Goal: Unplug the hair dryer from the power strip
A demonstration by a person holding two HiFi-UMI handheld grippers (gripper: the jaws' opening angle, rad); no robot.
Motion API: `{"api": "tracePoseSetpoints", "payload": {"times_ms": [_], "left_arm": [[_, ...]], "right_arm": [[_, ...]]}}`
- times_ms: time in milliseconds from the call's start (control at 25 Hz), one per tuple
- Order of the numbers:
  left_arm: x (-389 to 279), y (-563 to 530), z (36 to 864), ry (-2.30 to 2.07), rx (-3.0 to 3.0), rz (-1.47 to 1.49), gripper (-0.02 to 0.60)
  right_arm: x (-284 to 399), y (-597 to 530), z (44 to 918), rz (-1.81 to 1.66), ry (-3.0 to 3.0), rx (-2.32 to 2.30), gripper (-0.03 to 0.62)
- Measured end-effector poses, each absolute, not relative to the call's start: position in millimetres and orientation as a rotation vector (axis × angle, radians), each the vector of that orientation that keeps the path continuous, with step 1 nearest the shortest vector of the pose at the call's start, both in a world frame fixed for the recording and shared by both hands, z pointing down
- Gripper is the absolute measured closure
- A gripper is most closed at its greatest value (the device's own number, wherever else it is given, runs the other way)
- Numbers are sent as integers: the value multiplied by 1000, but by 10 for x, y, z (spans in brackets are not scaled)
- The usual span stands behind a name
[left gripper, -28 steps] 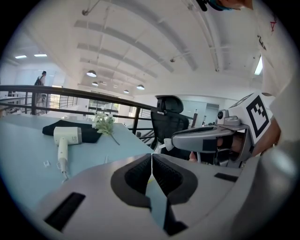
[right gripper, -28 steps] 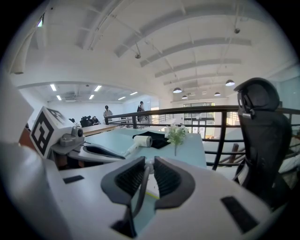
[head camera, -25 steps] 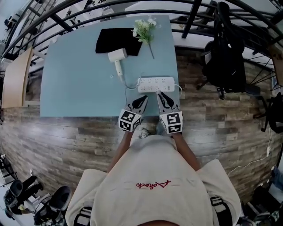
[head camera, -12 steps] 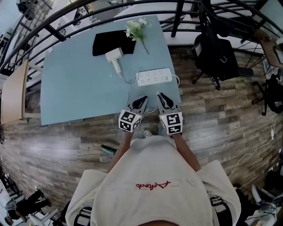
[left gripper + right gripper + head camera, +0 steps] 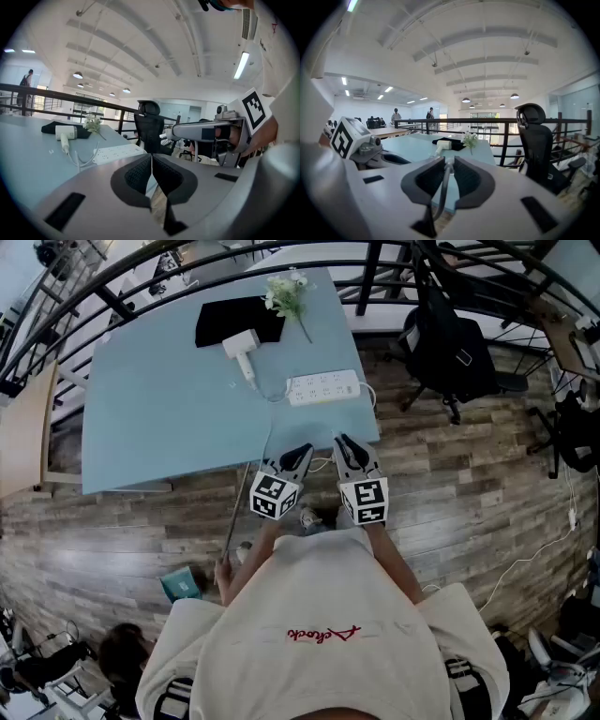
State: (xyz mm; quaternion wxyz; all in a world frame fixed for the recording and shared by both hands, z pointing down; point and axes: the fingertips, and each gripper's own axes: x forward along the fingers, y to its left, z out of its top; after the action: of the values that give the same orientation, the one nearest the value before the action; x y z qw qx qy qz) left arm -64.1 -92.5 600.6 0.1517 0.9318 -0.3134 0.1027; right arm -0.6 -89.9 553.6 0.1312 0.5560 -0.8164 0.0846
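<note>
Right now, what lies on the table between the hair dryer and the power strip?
Only a thin white cord, looping from the hair dryer to the power strip over bare table; the head view shows it.

Head camera downward, others level (shared table (image 5: 159, 399))

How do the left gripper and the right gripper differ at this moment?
The left gripper has its jaws pressed together with nothing between; the right gripper has its jaws closed on a pale cable. In the head view the left gripper slants rightward, the right gripper leftward. Both point toward the table, short of the power strip.
</note>
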Motion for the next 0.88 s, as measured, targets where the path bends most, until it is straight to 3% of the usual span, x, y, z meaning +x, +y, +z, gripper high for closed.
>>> {"api": "tracePoseSetpoints", "payload": {"times_ms": [880], "left_arm": [[-199,-143,5817,-1084,2621,287,571]], "right_arm": [[616,-206,5323,234,-2472,1536,522]]}}
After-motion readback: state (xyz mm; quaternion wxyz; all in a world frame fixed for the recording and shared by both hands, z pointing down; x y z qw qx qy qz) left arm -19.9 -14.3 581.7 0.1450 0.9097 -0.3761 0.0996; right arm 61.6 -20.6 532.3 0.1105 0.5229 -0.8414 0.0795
